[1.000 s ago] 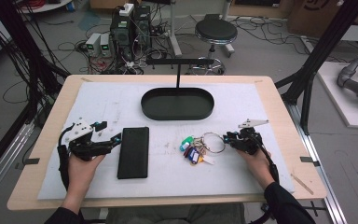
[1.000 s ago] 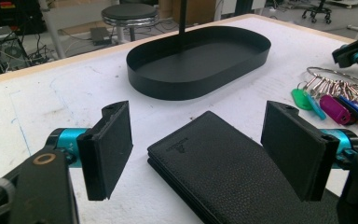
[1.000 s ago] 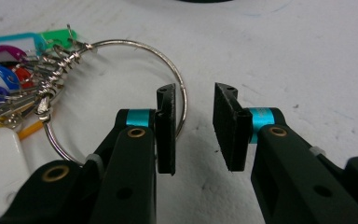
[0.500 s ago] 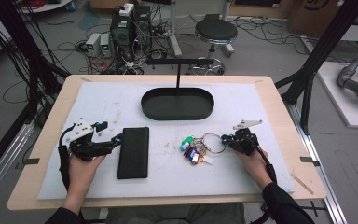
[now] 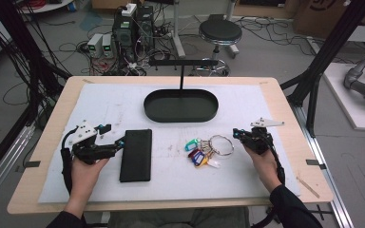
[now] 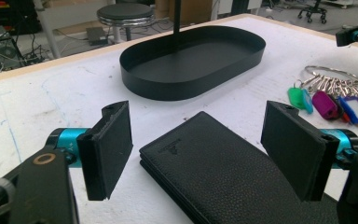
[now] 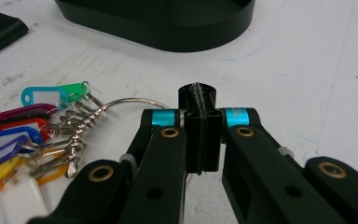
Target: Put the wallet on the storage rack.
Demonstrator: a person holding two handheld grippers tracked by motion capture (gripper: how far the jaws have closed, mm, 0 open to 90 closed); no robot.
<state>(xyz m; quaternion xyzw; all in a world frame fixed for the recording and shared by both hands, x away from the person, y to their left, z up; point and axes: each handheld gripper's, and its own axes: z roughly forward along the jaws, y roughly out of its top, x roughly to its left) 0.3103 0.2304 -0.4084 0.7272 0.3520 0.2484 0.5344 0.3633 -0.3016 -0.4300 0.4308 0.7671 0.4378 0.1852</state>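
Note:
A black leather wallet lies flat on the white mat. My left gripper is at its left edge. In the left gripper view the wallet's corner sits between the wide-open jaws of that gripper, and neither pad touches it. To the right lies a bunch of keys with coloured tags on a large metal ring. My right gripper has just been closing. Its pads now meet, with the ring's wire running in between them at the ring's right edge.
A black oval tray with an upright post and a crossbar stands at the middle back of the mat. The table's wooden border lies just right of the right hand. A stool and cables are on the floor beyond.
The right gripper has slid a little left onto the ring's edge and its jaws have closed. The left hand and the wallet have stayed put.

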